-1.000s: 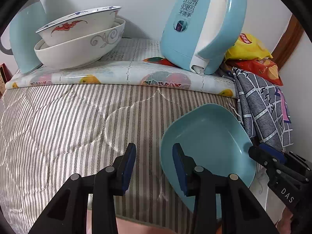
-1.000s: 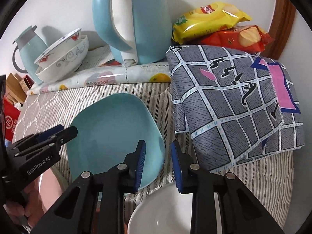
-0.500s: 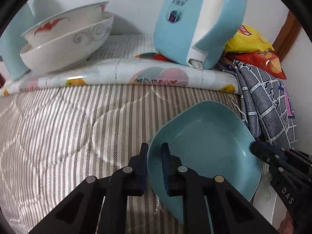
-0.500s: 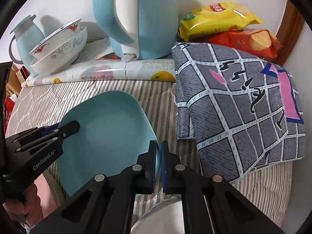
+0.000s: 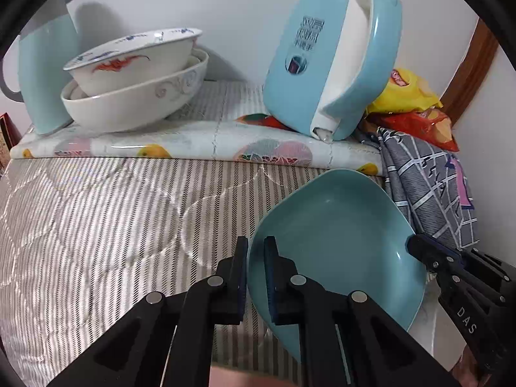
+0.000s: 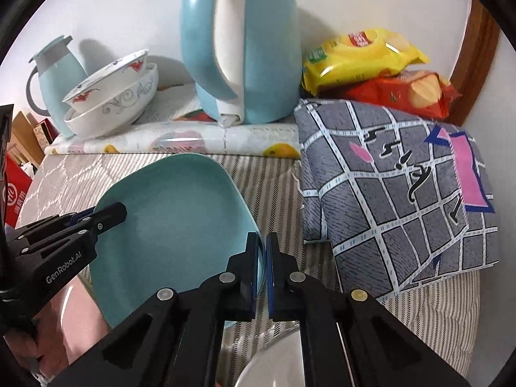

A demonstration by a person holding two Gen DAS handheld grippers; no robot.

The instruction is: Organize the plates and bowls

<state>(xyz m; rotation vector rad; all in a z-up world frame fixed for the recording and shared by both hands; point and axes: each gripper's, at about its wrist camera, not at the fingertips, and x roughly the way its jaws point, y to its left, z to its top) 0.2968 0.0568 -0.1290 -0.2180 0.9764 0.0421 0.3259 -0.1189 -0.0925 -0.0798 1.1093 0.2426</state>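
Left view: your left hand-held gripper (image 5: 255, 271) pinches the plate (image 5: 338, 242) rim above the bed (image 5: 96, 225). Right view: your right hand-held gripper (image 6: 262, 264) clamps the opposite rim; uneven pulling could twist it free.

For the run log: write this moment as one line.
left claw: shut on teal plate | right claw: shut on opposite rim | plate: lifted, tilted | stacked bowls: untouched
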